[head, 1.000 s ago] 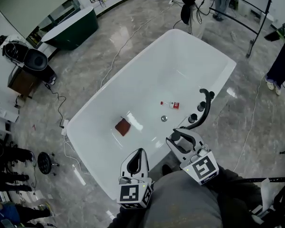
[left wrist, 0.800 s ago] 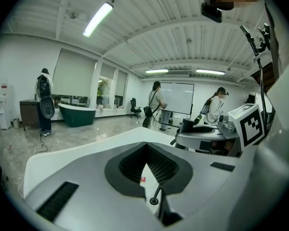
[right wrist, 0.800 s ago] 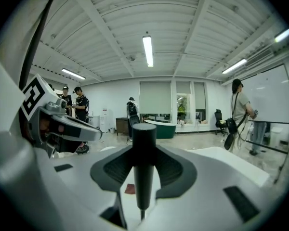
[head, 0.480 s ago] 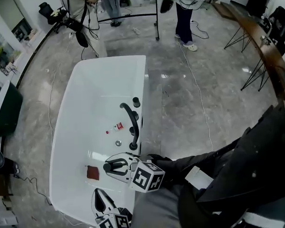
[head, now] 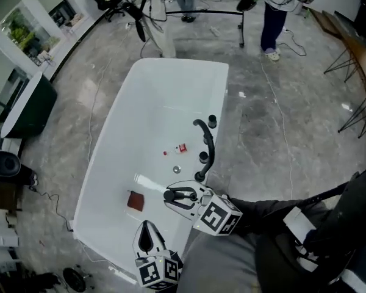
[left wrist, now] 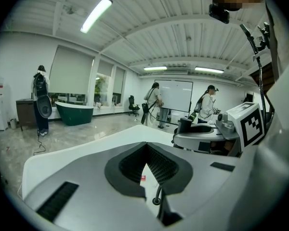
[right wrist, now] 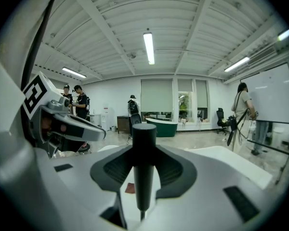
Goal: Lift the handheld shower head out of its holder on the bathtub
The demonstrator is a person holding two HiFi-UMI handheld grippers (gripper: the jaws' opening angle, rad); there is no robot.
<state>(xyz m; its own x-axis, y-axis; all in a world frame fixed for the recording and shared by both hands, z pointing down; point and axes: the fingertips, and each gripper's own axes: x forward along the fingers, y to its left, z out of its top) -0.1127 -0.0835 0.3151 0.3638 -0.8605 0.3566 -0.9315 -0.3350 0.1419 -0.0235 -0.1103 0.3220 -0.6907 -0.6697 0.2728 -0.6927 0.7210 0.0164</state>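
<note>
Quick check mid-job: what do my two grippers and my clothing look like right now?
The left claw and right claw match: light grey shells, with black ribbed pads shaping a teardrop opening. Behind each sits a white cube printed with black square markers. The clothing is grey, with black on the right.

View from above: I see the white bathtub (head: 128,121) running up the frame on a grey marble floor (head: 280,133). On its right rim stand a curved black spout (head: 206,140) and two black knobs (head: 212,121). My right hand-held gripper (head: 169,195) reaches over that rim, with a black part of the shower head (head: 184,195) between its jaws. My left hand-held gripper (head: 146,224), jaws together, hangs at the near end. Inside the tub lie a drain (head: 177,169), a reddish-brown square (head: 135,201) and a small red-and-white object (head: 182,147).
</note>
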